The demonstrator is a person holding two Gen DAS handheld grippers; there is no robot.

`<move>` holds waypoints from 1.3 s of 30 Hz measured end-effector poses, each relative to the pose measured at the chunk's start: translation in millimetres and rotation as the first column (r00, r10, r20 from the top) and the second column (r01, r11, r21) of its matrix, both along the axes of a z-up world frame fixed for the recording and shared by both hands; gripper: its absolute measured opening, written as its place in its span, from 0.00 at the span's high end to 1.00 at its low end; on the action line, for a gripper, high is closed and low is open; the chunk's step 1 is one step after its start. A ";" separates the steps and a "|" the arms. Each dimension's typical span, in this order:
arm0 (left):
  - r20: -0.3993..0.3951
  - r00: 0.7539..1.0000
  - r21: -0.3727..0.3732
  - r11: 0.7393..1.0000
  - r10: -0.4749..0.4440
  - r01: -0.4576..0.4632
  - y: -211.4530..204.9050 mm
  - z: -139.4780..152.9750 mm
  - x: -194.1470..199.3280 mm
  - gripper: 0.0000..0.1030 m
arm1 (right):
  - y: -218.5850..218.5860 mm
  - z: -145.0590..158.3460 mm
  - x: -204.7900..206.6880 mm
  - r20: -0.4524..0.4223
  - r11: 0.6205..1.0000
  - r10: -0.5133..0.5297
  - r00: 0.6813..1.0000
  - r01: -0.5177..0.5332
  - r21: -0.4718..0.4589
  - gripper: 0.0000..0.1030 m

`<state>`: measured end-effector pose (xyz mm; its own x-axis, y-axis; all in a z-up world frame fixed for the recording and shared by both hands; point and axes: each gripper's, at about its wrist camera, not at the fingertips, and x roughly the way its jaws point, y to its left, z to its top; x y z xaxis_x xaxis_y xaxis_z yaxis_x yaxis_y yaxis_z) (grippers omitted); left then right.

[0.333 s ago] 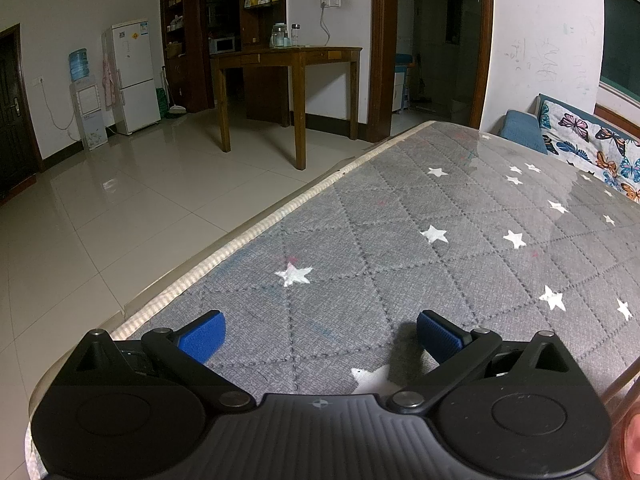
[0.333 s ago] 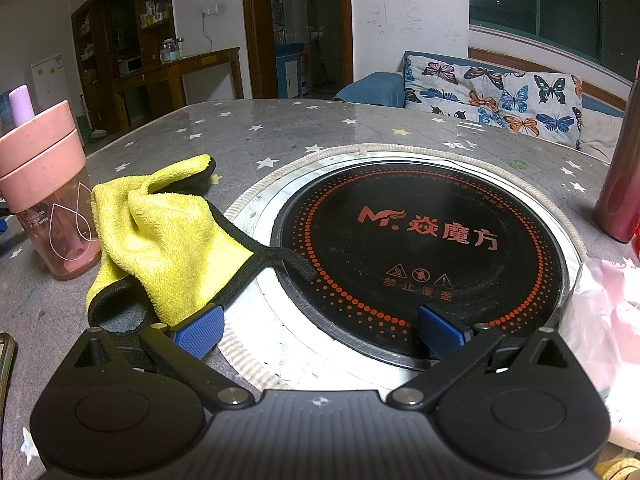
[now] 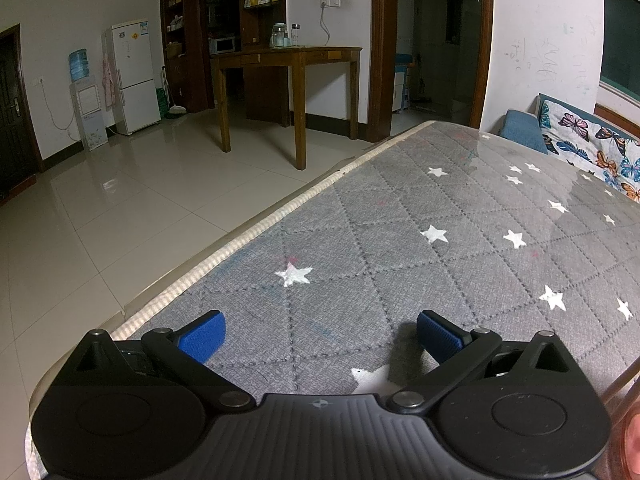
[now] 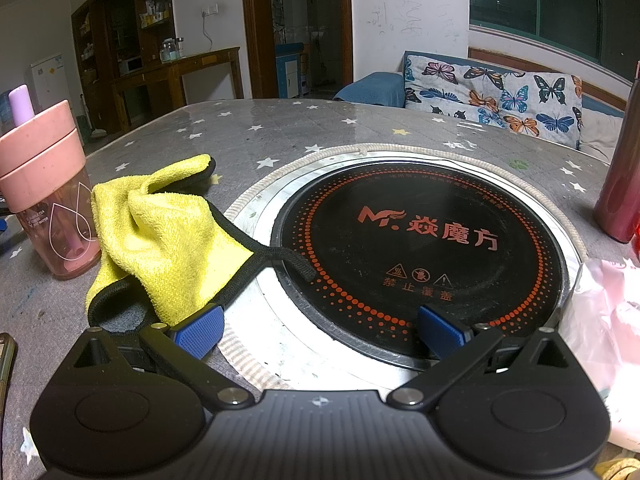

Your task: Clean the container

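A: Item one, right claw [image 4: 318,334]?
B: Jaws spread wide, holding nothing, low over the induction hob [image 4: 420,248] set in the desk [image 4: 280,128]. Yellow cloth [image 4: 160,240] just beside its left finger, crumpled, one corner on the hob's rim.
A: The container?
B: Pink cup [image 4: 48,200], upright, left of the cloth.
A: Left claw [image 3: 320,334]?
B: Jaws likewise apart, empty, above bare star-print cover [image 3: 440,240].
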<state>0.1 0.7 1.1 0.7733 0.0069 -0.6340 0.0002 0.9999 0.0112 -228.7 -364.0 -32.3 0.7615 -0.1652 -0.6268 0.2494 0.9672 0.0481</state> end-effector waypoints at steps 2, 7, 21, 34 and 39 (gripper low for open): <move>0.000 1.000 0.000 1.000 0.000 0.000 0.1 0.2 0.0 0.00 | 0.1 -0.1 0.0 -0.001 1.000 0.000 1.000 0.000 0.000 0.00; -0.008 1.000 -0.003 1.000 -0.027 0.027 1.7 2.2 -1.3 0.00 | 0.4 -0.3 -0.2 -0.004 1.000 0.000 1.000 0.000 -0.002 0.00; 0.054 0.982 -0.020 0.983 -0.182 0.183 0.8 36.4 -46.2 0.00 | 0.3 -1.1 0.6 -0.003 1.000 0.000 1.000 0.000 -0.001 0.00; 0.137 0.928 0.035 0.938 -0.347 0.346 -20.6 60.2 -92.9 0.00 | -6.4 19.8 -11.5 0.037 0.998 -0.035 0.999 0.033 0.055 0.05; 0.141 0.905 0.023 0.915 -0.402 0.403 -29.6 64.0 -101.7 0.00 | -7.6 53.9 -10.7 0.152 0.997 -0.033 0.988 0.021 0.080 0.09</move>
<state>-101.6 -28.9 65.1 0.7901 -0.3277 -0.5181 0.4019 0.9150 0.0342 -239.4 -371.6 21.6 0.8454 -0.1428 -0.5146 0.2597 0.9519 0.1625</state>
